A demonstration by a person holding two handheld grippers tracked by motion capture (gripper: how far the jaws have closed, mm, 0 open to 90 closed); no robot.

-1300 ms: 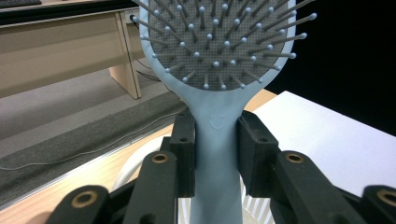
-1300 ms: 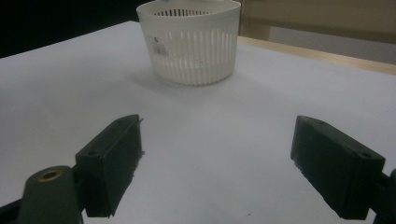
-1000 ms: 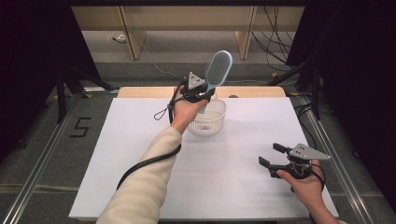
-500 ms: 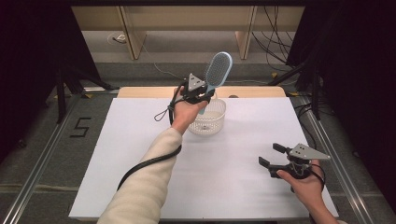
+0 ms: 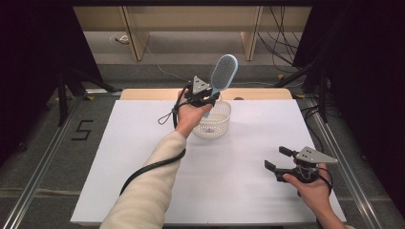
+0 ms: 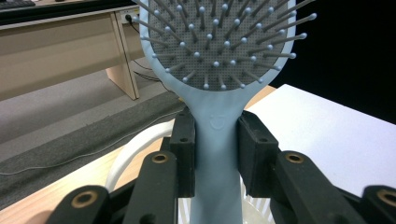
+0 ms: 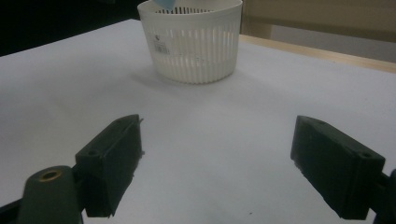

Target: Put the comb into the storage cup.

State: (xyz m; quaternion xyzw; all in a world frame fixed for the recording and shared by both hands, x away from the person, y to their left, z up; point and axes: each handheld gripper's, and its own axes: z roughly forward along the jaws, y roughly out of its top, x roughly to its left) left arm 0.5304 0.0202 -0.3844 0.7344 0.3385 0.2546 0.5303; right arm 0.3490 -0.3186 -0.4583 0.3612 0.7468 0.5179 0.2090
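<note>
Hairbrush upright, head up, in left tool

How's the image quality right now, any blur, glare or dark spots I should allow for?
High view: even light on the white table, black at both sides, no glare. Left gripper view: hairbrush sharp, the tongs at the bottom edge soft. Right gripper view: dim; basket fairly clear with a soft shadow at its base, the near tongs slightly blurred.

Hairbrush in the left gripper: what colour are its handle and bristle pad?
The hairbrush has a light blue handle and a grey pad, clearest in the left gripper view.
</note>
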